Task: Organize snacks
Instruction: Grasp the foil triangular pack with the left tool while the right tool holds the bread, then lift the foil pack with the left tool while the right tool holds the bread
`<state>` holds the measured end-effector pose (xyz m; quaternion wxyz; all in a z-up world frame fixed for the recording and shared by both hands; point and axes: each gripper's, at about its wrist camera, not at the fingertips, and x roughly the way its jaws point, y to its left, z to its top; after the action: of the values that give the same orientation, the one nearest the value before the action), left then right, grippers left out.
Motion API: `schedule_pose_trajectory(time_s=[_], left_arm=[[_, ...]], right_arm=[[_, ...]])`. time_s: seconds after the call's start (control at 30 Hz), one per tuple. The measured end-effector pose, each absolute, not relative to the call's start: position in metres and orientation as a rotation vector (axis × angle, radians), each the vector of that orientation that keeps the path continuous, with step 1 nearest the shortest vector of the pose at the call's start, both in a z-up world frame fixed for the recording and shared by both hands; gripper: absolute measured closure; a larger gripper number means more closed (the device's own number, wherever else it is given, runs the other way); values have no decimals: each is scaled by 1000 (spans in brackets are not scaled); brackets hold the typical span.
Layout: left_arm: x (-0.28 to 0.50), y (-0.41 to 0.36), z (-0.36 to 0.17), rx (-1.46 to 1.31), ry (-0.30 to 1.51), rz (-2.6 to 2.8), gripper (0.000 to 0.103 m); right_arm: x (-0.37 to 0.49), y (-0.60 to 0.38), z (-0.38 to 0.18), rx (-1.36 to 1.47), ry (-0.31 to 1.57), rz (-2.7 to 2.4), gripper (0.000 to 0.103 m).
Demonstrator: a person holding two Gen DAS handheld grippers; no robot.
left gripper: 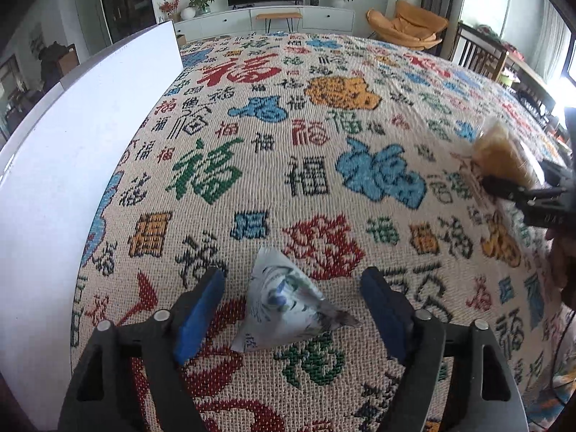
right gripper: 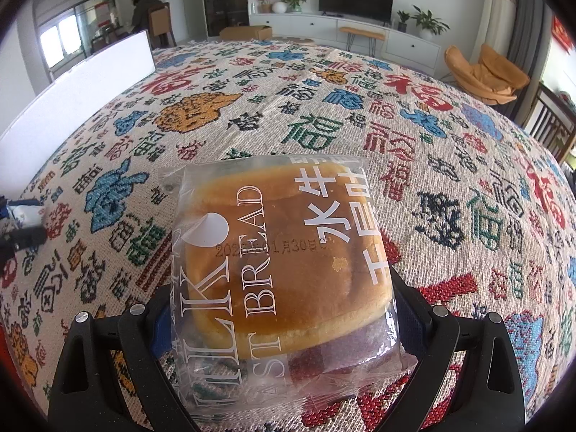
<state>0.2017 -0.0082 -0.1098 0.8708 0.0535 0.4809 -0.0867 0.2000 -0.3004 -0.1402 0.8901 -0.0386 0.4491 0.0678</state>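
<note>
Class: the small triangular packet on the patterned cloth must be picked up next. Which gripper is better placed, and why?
Left. The triangular packet lies between the left gripper's open fingers, untouched. The right gripper is occupied, shut on the bread packet.

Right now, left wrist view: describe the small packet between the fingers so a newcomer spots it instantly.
Start at the patterned tablecloth covering the table, then drop to the open left gripper at the bottom. The small packet lies on the cloth between its blue pads, untouched. It is a white pyramid-shaped sachet with green-blue print, unlike the clear-wrapped bread held at far right.
</note>
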Motion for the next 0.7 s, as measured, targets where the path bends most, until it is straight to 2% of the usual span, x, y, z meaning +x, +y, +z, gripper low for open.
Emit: schedule_pose_trajectory(time_s=[0.07,0.13,0.7], left_arm=[[203,-7,-111,113,1008,-152,6],[207,3,-115,52,1016,-128,0],[204,5,-117,60,987,-118,0]], right_arm=[[200,-300,-140,-80,933,141,6],[200,-300,-140,-80,933,141,6],[200,-300,-141,-80,932,141,6]])
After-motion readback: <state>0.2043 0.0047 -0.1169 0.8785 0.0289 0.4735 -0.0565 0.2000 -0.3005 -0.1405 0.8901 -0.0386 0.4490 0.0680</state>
